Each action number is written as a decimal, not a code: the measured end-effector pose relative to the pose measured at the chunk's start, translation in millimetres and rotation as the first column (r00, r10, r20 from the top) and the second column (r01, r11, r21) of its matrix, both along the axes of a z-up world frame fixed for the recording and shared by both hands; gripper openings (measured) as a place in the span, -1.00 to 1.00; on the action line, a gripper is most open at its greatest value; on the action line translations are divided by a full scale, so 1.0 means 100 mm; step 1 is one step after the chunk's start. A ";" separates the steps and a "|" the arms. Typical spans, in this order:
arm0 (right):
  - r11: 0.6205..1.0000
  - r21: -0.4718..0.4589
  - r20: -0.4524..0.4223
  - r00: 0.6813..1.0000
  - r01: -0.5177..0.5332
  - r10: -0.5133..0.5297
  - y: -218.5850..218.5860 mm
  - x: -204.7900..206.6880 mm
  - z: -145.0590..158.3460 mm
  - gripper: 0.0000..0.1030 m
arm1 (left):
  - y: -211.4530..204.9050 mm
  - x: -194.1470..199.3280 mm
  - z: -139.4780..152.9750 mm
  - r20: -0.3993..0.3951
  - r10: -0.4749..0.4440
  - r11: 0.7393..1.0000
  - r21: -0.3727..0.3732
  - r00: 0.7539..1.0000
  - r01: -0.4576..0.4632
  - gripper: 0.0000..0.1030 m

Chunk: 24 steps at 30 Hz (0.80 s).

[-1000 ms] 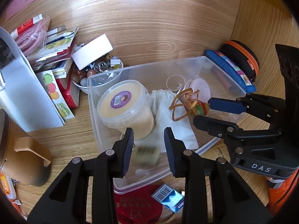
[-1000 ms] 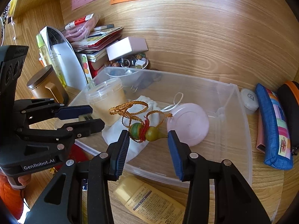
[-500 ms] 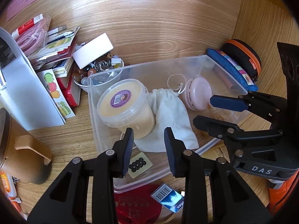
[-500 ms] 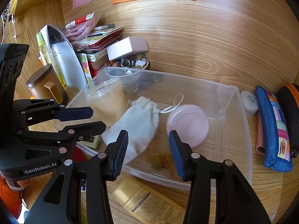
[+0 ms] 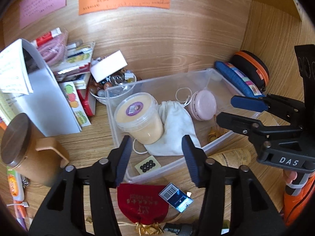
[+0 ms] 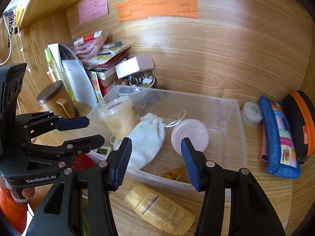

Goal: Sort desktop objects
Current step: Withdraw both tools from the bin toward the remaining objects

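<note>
A clear plastic bin (image 5: 222,76) (image 6: 239,118) stands on the wooden desk. In it are a lidded tub of cream paste (image 5: 138,118) (image 6: 118,118), a white cloth pouch (image 5: 175,129) (image 6: 146,141), a pink round case (image 5: 202,108) (image 6: 190,135), a small card with black dots (image 5: 147,166) and a gold-corded gourd charm (image 5: 213,133) (image 6: 173,174). My left gripper (image 5: 155,159) (image 6: 86,130) is open and empty above the bin's near edge. My right gripper (image 6: 156,162) (image 5: 230,110) is open and empty above the bin's near wall.
A yellow tube (image 6: 159,210), a red velvet pouch (image 5: 141,204) and a blue barcode packet (image 5: 175,196) lie in front of the bin. A brown mug (image 5: 23,149), books and a bowl of beads (image 5: 114,82) stand left. A blue pencil case (image 6: 279,139) and black-orange case (image 6: 299,122) lie right.
The gourd charm dropped from my right gripper into the bin, and the black-dotted card dropped from my left. Both grippers have opened wider and pulled back and up.
</note>
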State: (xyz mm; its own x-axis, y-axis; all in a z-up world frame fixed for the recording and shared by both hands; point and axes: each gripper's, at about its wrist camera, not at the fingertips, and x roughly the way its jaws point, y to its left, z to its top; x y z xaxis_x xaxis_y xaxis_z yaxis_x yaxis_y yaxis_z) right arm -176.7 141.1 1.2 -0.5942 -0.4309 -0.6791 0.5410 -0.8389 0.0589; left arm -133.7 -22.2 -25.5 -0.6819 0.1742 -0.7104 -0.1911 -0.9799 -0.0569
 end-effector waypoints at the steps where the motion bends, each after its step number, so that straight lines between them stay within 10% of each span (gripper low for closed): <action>1: 1.000 -0.004 -0.001 1.000 0.003 -0.003 0.01 0.02 0.02 -0.06 | -0.01 0.02 0.03 -0.006 0.004 1.000 -0.001 1.000 -0.004 0.12; 24: 0.995 -0.035 -0.064 0.994 0.091 -0.093 0.48 0.65 0.15 0.45 | -0.42 0.53 -0.06 0.016 0.118 0.993 0.022 0.993 -0.118 0.61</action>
